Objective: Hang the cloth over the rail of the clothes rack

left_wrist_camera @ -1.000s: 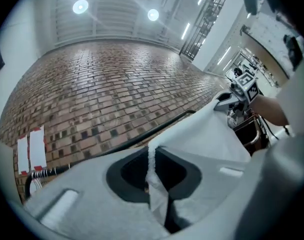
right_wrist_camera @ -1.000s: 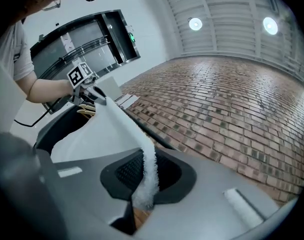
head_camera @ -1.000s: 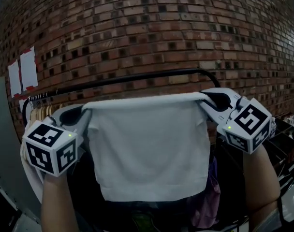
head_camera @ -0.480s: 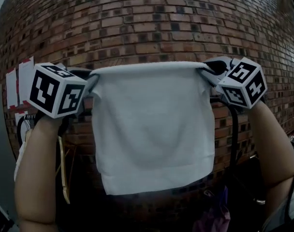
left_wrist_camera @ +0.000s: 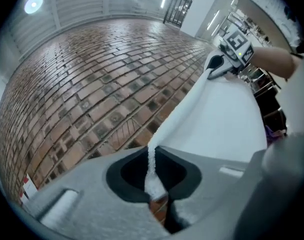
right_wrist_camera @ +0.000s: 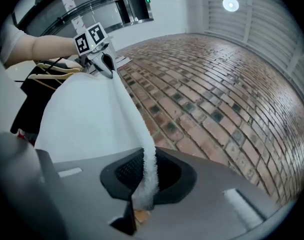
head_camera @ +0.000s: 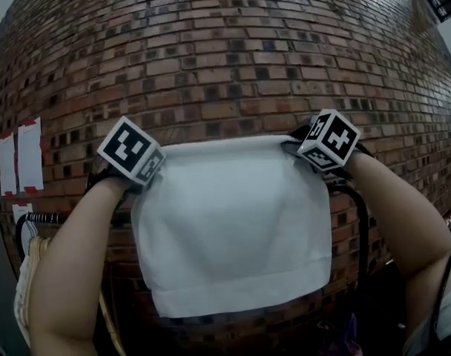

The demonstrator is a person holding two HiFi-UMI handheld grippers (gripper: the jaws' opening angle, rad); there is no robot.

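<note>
A: What do we see along our right gripper (right_wrist_camera: 142, 204)?

B: We see its jaws closed on the edge of the white cloth (right_wrist_camera: 87, 114). The hem sits pinched between the dark pads.

A: Where do we follow the cloth from there?

B: We follow its top edge, stretched taut, up and away to the left gripper (right_wrist_camera: 108, 66), which pinches the far corner below its marker cube. The rest of the cloth spreads to the left of that edge.

A: What do we make out behind?

B: We make out a brick wall (right_wrist_camera: 217, 99) at the right and a round lamp (right_wrist_camera: 230, 4) above it. A forearm (right_wrist_camera: 37, 46) shows behind the left gripper, with wooden hangers (right_wrist_camera: 49, 74) just under it.
</note>
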